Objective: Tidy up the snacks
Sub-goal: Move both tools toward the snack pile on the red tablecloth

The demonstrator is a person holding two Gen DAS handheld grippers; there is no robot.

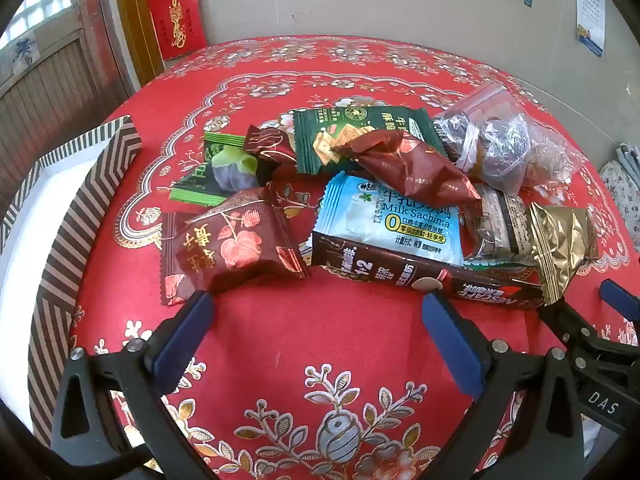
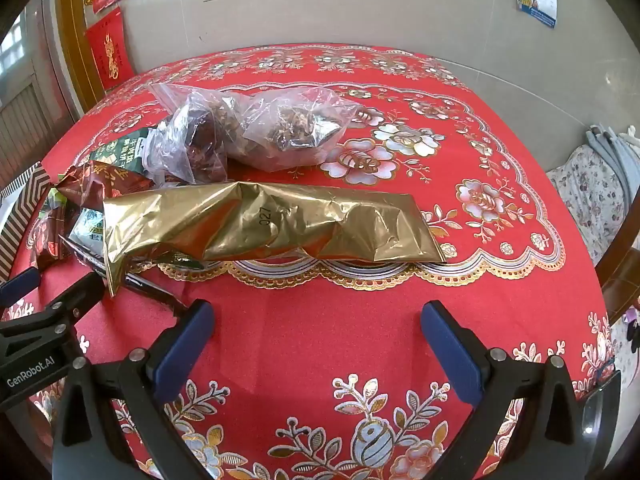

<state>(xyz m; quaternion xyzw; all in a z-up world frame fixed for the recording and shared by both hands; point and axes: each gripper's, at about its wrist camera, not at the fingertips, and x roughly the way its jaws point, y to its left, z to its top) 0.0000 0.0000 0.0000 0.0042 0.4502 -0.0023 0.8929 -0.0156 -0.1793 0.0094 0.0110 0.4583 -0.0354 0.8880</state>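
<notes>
A heap of snacks lies on the red flowered tablecloth. In the left wrist view I see a maroon packet, a blue Milk Sachima packet, a brown Nescafe stick box, a green cracker packet and a green candy. My left gripper is open, just short of the maroon packet and the box. In the right wrist view a long gold foil pack lies crosswise, with clear bags behind it. My right gripper is open and empty, short of the gold pack.
A striped box with a white inside stands at the table's left edge. The other gripper shows at each view's side. A wall with red hangings is behind; a chair cushion sits at the right.
</notes>
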